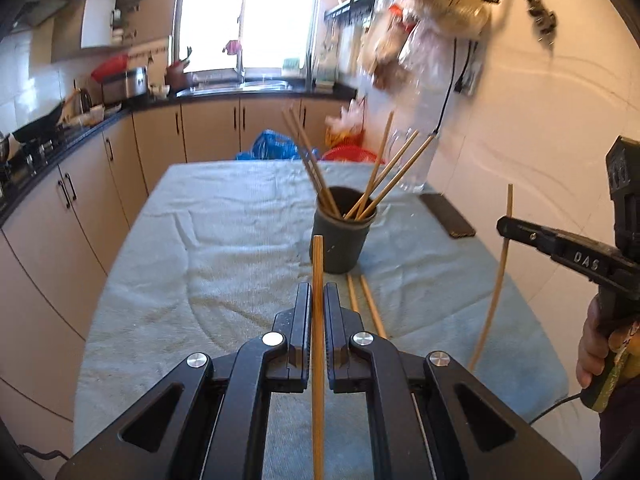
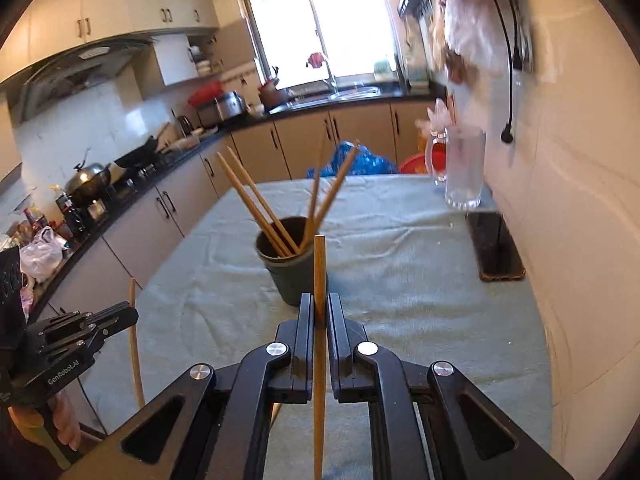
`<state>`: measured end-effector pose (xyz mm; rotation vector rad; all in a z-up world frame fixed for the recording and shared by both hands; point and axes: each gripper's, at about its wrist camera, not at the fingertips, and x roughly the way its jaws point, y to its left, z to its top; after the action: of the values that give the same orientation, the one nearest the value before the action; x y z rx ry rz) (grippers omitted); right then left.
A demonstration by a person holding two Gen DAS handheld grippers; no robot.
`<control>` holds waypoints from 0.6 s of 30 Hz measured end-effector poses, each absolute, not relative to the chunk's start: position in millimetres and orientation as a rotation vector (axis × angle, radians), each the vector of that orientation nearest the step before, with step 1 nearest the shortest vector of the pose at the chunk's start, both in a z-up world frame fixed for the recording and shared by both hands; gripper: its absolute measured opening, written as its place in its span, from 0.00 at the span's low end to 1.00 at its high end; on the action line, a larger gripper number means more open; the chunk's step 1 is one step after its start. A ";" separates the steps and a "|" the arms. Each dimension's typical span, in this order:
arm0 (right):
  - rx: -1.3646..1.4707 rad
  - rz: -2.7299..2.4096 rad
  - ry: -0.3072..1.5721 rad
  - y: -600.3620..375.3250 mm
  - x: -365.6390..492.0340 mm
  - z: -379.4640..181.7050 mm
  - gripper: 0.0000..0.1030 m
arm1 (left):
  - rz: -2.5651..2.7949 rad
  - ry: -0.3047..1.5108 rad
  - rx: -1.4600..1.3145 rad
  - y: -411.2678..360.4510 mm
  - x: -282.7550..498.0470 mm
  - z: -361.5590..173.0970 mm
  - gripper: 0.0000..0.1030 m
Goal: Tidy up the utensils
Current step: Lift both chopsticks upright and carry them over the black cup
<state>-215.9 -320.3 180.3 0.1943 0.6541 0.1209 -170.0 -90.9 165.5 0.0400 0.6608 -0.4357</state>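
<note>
Left gripper [image 1: 317, 296] pinches one chopstick [image 1: 317, 280], held upright between its fingers above the blue-green towel [image 1: 224, 240]. Dark cup [image 1: 342, 236] stands mid-table with five chopsticks [image 1: 316, 168] leaning inside; two loose chopsticks [image 1: 366, 304] lie on the towel just before it. Right gripper [image 2: 319, 308] clamps a second chopstick [image 2: 319, 272], also upright. Glass pitcher [image 2: 462, 168] stands by the wall.

The dark cup [image 1: 340, 232] stands in the middle of the desk [image 1: 224, 240], its sticks [image 1: 308, 160] fanning out on top. At 3 o'clock, a glass mug [image 2: 464, 168] and black tray [image 2: 496, 248] block the wall side. At 9 o'clock the towel lies bare.
</note>
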 end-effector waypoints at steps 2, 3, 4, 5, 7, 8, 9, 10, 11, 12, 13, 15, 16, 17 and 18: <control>0.171 0.133 0.637 -313.7 -225.5 182.8 0.06 | -0.430 0.623 0.043 -85.5 -182.7 172.6 0.05; 0.162 0.134 0.633 -311.6 -226.6 183.7 0.06 | -0.426 0.609 0.043 -84.7 -187.5 175.1 0.05; 0.152 0.138 0.627 -309.3 -229.5 184.7 0.06 | -0.425 0.596 0.037 -83.3 -192.6 177.9 0.05; 0.143 0.145 0.621 -305.1 -233.7 186.4 0.06 | -0.426 0.588 0.029 -82.3 -196.6 179.6 0.05; 0.133 0.153 0.614 -301.7 -242.6 188.3 0.06 | -0.428 0.576 0.020 -80.4 -203.3 182.0 0.05; 0.128 0.157 0.612 -299.5 -246.3 190.2 0.06 | -0.428 0.568 0.019 -79.6 -207.1 183.7 0.05; 0.122 0.160 0.608 -297.9 -247.2 191.2 0.06 | -0.426 0.559 0.021 -79.7 -210.2 185.4 0.05; 0.118 0.164 0.604 -297.2 -248.4 192.8 0.06 | -0.425 0.550 0.022 -79.6 -212.8 187.1 0.05; 0.114 0.168 0.597 -295.5 -250.3 195.4 0.06 | -0.427 0.543 0.022 -79.5 -214.7 188.6 0.05; 0.114 0.171 0.593 -295.5 -252.4 196.7 0.06 | -0.430 0.539 0.021 -79.4 -216.6 189.7 0.05; 0.117 0.176 0.586 -294.8 -254.1 199.8 0.06 | -0.435 0.532 0.019 -79.5 -218.5 192.3 0.05; 0.117 0.181 0.574 -294.9 -254.7 204.2 0.06 | -0.443 0.520 0.021 -80.9 -220.1 198.2 0.05; 0.117 0.181 0.568 -294.8 -254.9 206.4 0.06 | -0.447 0.512 0.022 -81.7 -219.6 201.7 0.05; 0.116 0.180 0.561 -294.5 -254.2 209.2 0.06 | -0.447 0.502 0.024 -82.5 -218.2 205.6 0.05; 0.117 0.182 0.555 -294.6 -252.1 212.9 0.06 | -0.447 0.496 0.026 -82.3 -216.7 208.2 0.05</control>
<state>-252.1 -294.6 212.9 0.1167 0.5549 0.1815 -216.7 -82.3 208.2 0.0257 0.4955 -0.4467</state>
